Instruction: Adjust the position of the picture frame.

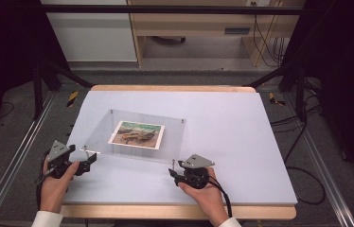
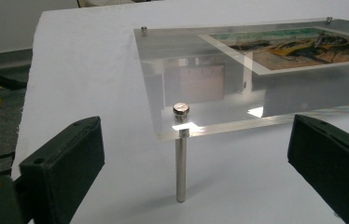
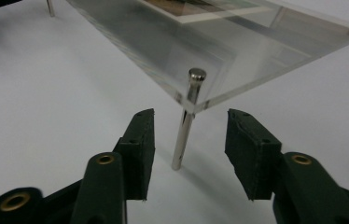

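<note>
Acrylic frame [image 1: 137, 135] is standing mid-frame on the surface [image 1: 232, 123]; we are keeping both fingers released, left gripper [image 1: 89, 163] and right gripper [image 1: 175, 174] each straddling a corner post.

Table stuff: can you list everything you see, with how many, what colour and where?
clear frame: one, see-through plate, middle of the table, raised on legs
picture: one, green and brown with a white border, inside the frame
metal legs: four, silver, one at each frame corner
table: one, pale grey-white top with wooden edge
left gripper: one, black, open, at the frame's near left leg, not touching
right gripper: one, black, open, either side of the near right leg, not touching
hands: two, holding the grippers, white sleeves
</note>
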A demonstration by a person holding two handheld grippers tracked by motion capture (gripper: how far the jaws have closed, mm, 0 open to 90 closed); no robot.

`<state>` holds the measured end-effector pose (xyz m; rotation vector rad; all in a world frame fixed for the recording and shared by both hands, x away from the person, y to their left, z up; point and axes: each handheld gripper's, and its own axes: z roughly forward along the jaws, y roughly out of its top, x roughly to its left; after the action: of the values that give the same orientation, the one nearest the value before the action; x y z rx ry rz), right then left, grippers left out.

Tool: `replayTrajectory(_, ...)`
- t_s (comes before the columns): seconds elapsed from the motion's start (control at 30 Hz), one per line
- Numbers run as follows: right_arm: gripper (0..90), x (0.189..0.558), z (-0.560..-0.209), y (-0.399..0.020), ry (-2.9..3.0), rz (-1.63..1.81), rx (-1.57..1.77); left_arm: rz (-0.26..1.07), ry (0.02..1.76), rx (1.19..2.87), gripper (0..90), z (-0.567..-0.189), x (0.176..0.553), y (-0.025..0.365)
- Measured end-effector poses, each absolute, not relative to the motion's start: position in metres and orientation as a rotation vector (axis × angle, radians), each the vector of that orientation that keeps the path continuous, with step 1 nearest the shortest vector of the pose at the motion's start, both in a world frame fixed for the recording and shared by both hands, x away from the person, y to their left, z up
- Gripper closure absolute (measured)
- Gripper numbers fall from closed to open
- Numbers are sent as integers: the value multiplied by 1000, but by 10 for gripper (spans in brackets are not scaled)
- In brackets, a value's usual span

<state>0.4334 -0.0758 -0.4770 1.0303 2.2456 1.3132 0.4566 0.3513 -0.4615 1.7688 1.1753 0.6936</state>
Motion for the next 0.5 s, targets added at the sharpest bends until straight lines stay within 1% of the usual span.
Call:
replayTrajectory(0.03, 580, 438, -476, -74, 2244, 1331, 1042, 699, 1172, 1766, 43, -461, 456, 351)
replayTrajectory(0.1, 591, 439, -476, -73, 2241, 1330, 1041, 704, 1168, 1767, 43, -460, 456, 352)
replayTrajectory(0.13, 630, 443, -477, -70, 2250, 1324, 1041, 704, 1174, 1774, 48, -461, 456, 352)
replayTrajectory(0.2, 640, 444, -477, -69, 2253, 1321, 1034, 700, 1172, 1779, 53, -461, 457, 352)
replayTrajectory(0.23, 687, 446, -479, -67, 2253, 1329, 1033, 701, 1173, 1784, 57, -461, 456, 352)
replayTrajectory(0.27, 687, 446, -479, -67, 2253, 1329, 1033, 701, 1173, 1784, 64, -461, 456, 352)
replayTrajectory(0.3, 707, 447, -480, -66, 2256, 1330, 1028, 700, 1174, 1781, 64, -461, 456, 352)
replayTrajectory(0.33, 754, 449, -482, -64, 2261, 1343, 1041, 701, 1175, 1778, 88, -461, 457, 352)
replayTrajectory(0.43, 824, 451, -483, -64, 2261, 1381, 1051, 694, 1176, 1788, 120, -462, 457, 351)
replayTrajectory(0.5, 839, 452, -483, -64, 2258, 1401, 1055, 681, 1166, 1809, 136, -464, 458, 351)
